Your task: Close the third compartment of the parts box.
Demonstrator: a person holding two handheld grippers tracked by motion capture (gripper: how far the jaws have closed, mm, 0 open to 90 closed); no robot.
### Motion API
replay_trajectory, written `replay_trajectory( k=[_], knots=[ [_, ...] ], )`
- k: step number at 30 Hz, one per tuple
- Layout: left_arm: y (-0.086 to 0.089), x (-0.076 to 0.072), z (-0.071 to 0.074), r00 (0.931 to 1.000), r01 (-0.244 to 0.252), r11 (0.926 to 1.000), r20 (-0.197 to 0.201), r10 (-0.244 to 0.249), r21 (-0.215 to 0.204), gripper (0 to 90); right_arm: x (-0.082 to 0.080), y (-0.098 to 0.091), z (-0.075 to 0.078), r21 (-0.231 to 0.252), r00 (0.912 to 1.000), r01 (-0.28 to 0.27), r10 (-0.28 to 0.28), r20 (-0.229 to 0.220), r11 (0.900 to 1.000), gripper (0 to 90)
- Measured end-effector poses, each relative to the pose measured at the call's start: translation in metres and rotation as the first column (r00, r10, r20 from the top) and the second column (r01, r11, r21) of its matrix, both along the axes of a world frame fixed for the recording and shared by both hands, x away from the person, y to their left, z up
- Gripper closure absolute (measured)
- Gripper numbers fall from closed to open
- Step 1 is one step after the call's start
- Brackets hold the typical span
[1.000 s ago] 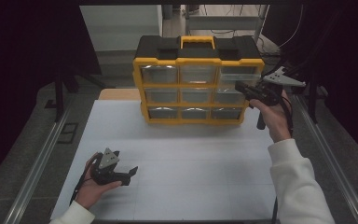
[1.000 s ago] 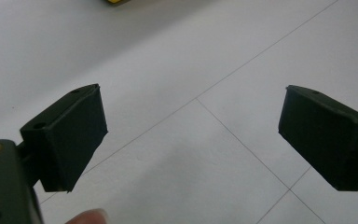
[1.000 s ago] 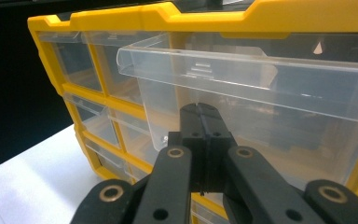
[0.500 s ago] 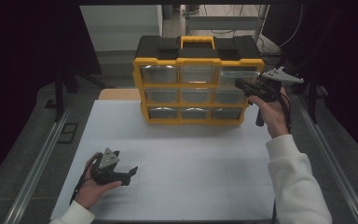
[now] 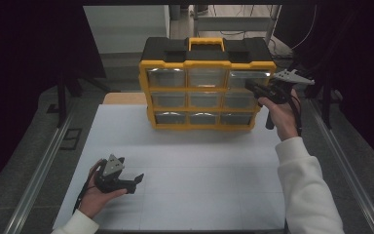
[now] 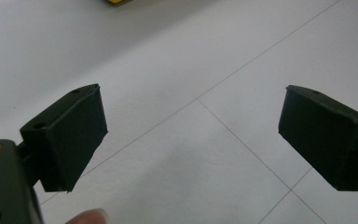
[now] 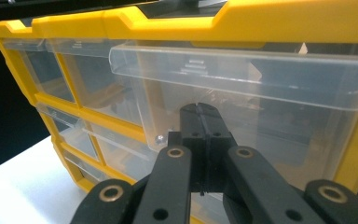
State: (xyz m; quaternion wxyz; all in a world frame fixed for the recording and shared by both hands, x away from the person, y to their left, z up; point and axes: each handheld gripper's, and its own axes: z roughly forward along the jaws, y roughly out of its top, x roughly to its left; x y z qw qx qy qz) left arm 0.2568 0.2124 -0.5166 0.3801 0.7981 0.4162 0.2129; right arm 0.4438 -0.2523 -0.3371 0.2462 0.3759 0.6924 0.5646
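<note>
A: The right gripper [image 5: 254,87] is seen up at the top right drawer of the yellow plastic box of little clear drawers with a black lid [image 5: 207,83]. How are its jaws set?

B: They are pressed tight together, as is seen in the right gripper view [image 7: 199,122]. The tips are touching the front of the clear plastic drawer [image 7: 242,88], just under its lip. No part of the drawer is seen pinched between them.

A: Where is that drawer placed?

B: It is in the top row, at the right end. It is pulled out a bit from the yellow frame, so its front stands out past the other drawers.

A: And the left gripper [image 5: 135,181]?

B: It is held low over the white table top [image 5: 199,170], near the front left corner, well apart from the box. Its jaws are spread wide, and nothing is held between them [image 6: 193,135]. Thin grey lines on the table are seen under it.

A: Where is the box stood?

B: It is stood upright at the far side of the table.
</note>
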Motion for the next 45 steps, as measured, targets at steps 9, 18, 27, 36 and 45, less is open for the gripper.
replay_trajectory(
  k=[9, 18, 27, 36, 45],
  knots=[
    [0.000, 0.000, 0.000, 1.0000, 0.001, 1.0000, 0.000, -0.001, 0.002, 8.0, 0.004, 0.000, -0.001, 0.006, 1.0000, 0.008, -0.008, 0.004, 0.9999, 89.8],
    [0.000, 0.000, 0.000, 1.0000, 0.001, 1.0000, 0.000, -0.001, 0.001, 8.0, 0.007, 0.001, -0.001, 0.013, 0.9998, 0.020, -0.020, 0.005, 0.9997, 89.8],
    [0.000, 0.001, 0.000, 1.0000, -0.001, 1.0000, -0.003, 0.001, -0.002, 8.0, 0.008, 0.000, -0.001, 0.016, 0.9998, 0.018, -0.018, 0.005, 0.9997, 89.8],
    [-0.001, 0.001, 0.000, 1.0000, 0.000, 1.0000, -0.007, 0.000, -0.001, 8.0, -0.002, 0.002, -0.001, 0.010, 0.9992, -0.034, 0.034, 0.022, 0.9994, 89.8],
    [-0.001, 0.000, 0.000, 1.0000, 0.000, 1.0000, -0.004, 0.000, -0.003, 7.9, -0.023, 0.006, -0.002, 0.000, 0.9942, -0.098, 0.098, 0.044, 0.9952, 89.8]
  ],
)
